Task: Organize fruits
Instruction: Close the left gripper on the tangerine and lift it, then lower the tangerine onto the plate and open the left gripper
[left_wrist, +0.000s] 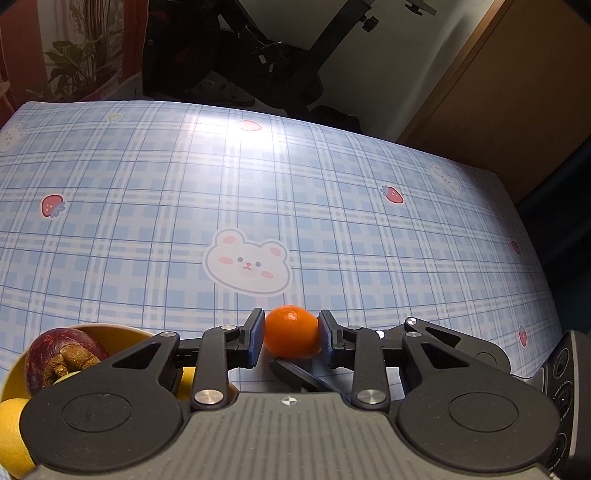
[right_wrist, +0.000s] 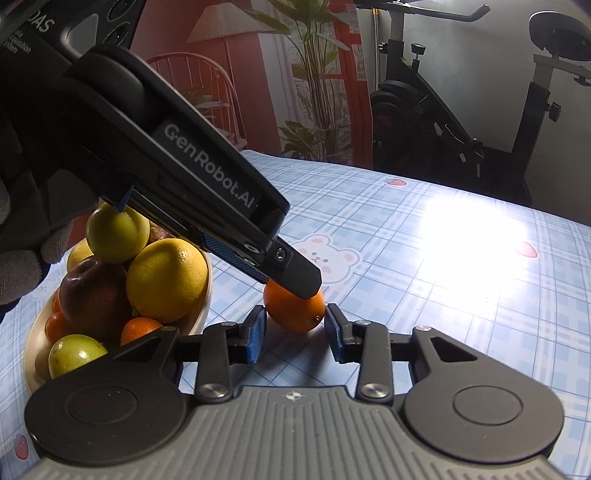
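A small orange is low over the blue checked tablecloth, and my left gripper is shut on it, one pad pressing each side. In the right wrist view the left gripper slants down from the upper left, and its near finger covers the top of the orange. My right gripper meets the same orange from the front, with its two fingertips against the fruit's left and right sides. A cream bowl heaped with fruit stands just left of the orange.
The bowl holds a lemon, a dark red apple, green fruits and small oranges. A mangosteen shows in the left wrist view. A gloved hand grips the left tool. An exercise bike stands beyond the table.
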